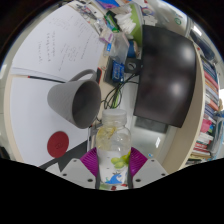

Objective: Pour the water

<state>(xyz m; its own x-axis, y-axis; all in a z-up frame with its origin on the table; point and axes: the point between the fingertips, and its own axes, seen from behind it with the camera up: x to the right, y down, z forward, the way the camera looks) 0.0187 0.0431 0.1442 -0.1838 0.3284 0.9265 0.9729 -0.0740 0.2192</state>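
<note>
1. Clear plastic bottle (115, 150) with a pale label and green-yellow print sits between the tool's (113, 170) two fingers, upright, tilted slightly; liquid level inside not readable
2. Tool is clenched on the bottle: the magenta pads (91, 160) press its lower body from both sides, no gap seen at either side
3. Grey cup (78, 99) with a handle stands on the white table (40, 70) just ahead of the bottle and to its left, mouth leaning toward the bottle; near it, cannot tell whether they touch
4. Red round disc (59, 146) lies flat on the table, left of the fingers, below the cup
5. Black monitor (165, 80) seen from the back stands to the right of the bottle, beyond the fingers
6. Small circuit board with wires (118, 72) lies past the cup, between it and the monitor; green and dark wires trail from it toward the bottle top
7. Second clear bottle (118, 42) stands farther back on the table, well apart from the held one
8. Cluttered shelves (210, 120) with coloured items run along the far right
</note>
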